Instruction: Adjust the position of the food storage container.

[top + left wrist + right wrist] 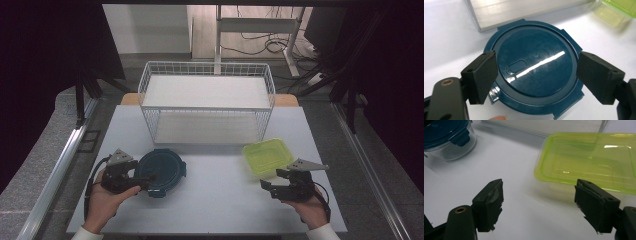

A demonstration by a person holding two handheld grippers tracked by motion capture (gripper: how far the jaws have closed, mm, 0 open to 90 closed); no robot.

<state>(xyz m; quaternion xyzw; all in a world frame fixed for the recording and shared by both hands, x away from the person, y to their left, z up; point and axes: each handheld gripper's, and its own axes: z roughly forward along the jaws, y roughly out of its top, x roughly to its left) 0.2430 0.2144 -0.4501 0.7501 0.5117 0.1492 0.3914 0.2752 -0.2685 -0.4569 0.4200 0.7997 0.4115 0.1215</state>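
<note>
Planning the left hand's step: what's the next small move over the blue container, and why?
Probably lower the left gripper and close. Its fingers stand open, straddling the round blue-lidded container from above without pressing it, so a grip likely needs that short descent.

Readable text: none in any of the three views.
Blue round lid (534,67), centre of the left gripper view: plain surface with an oval embossed mark and a streak of glare; no letters or numbers can be made out.
Green rectangular lid (589,160), upper right of the right gripper view: clear plastic, no label or brand legible.
Wire rack (206,100), upper centre of the high view: no sign or tag legible.
</note>
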